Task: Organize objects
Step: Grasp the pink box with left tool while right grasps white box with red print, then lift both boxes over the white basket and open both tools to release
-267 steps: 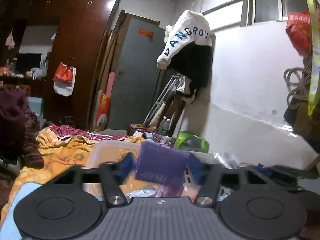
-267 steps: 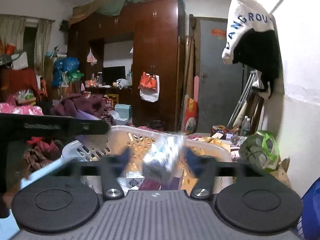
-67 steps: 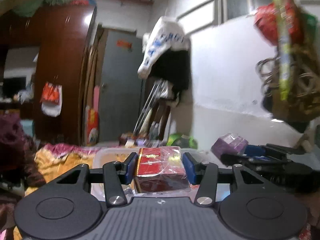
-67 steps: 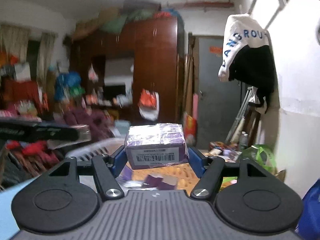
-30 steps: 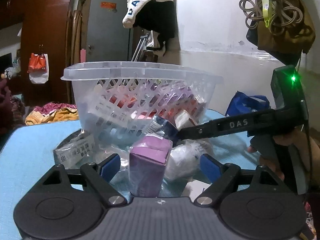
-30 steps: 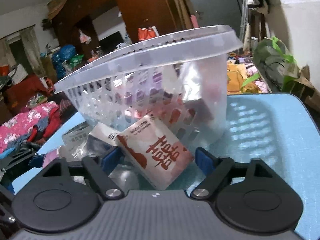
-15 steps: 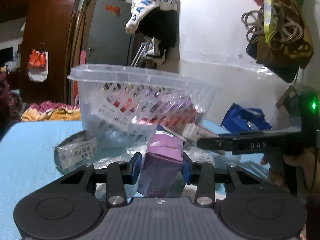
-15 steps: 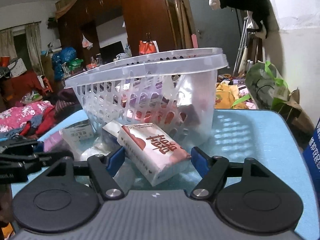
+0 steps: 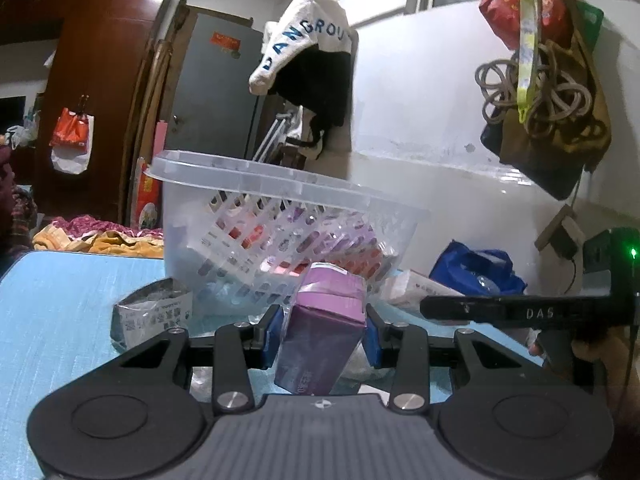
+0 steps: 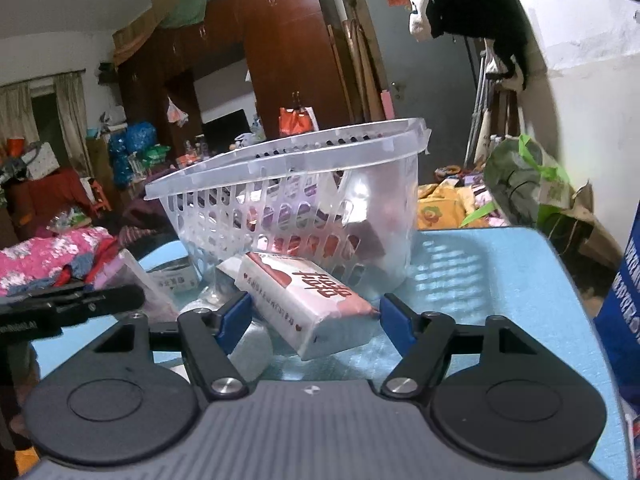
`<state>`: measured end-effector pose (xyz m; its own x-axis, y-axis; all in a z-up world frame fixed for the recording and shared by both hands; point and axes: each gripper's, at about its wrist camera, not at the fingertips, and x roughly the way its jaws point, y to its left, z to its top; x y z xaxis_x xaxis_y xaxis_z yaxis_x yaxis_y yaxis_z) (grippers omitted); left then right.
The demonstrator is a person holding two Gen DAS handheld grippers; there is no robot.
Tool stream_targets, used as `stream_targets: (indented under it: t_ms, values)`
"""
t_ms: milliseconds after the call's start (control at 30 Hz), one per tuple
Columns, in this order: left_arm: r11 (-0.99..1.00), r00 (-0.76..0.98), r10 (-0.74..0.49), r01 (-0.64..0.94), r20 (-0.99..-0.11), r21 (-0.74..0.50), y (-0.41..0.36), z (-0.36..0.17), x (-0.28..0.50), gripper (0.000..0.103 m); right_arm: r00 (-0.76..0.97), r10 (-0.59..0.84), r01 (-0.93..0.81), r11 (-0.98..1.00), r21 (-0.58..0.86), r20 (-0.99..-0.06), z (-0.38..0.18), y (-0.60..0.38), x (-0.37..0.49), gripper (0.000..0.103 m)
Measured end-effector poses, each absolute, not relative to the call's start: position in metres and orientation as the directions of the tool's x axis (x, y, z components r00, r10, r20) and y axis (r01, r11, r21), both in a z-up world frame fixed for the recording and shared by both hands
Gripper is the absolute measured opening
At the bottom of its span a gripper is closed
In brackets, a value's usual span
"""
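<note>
A clear plastic basket [image 9: 248, 184] holding several boxes stands on the blue table; it also shows in the right wrist view [image 10: 288, 152]. My left gripper [image 9: 320, 332] is shut on a purple box [image 9: 324, 332], tilted, in front of the basket. My right gripper [image 10: 316, 316] has its blue pads on both sides of a white and pink tissue pack [image 10: 308, 300] that lies on the table against the basket; the pads seem to touch its ends.
A grey packet [image 9: 154, 314] lies left of the basket, also in the right wrist view [image 10: 174, 276]. A white round wrapped item [image 10: 248, 344] lies by the tissue pack. A blue bag [image 9: 476, 268] sits at the right. The other gripper's bar [image 9: 520, 312] crosses the right side.
My left gripper closed on the purple box and lifted it slightly. My right gripper's pads closed in from wide open onto the tissue pack.
</note>
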<state>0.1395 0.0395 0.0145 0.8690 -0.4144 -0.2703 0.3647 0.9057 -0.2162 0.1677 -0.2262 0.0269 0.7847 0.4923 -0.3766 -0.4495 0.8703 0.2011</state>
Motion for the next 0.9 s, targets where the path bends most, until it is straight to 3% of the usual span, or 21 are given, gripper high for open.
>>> stream_targets:
  t_ms: [500,900]
  values:
    - [0.892,0.860,-0.436,0.374,-0.265,-0.255,0.047,0.013,0.142,0.045,0.798,0.473,-0.454,0.879,0.145,-0.373,0.026,-0.219,0.164,0.071]
    - [0.859,0.893,-0.438,0.385,-0.098,-0.337,0.070,0.016,0.124,0.045,0.828,0.460,-0.451,0.886,0.108,-0.319,0.029,-0.219,0.152,0.071]
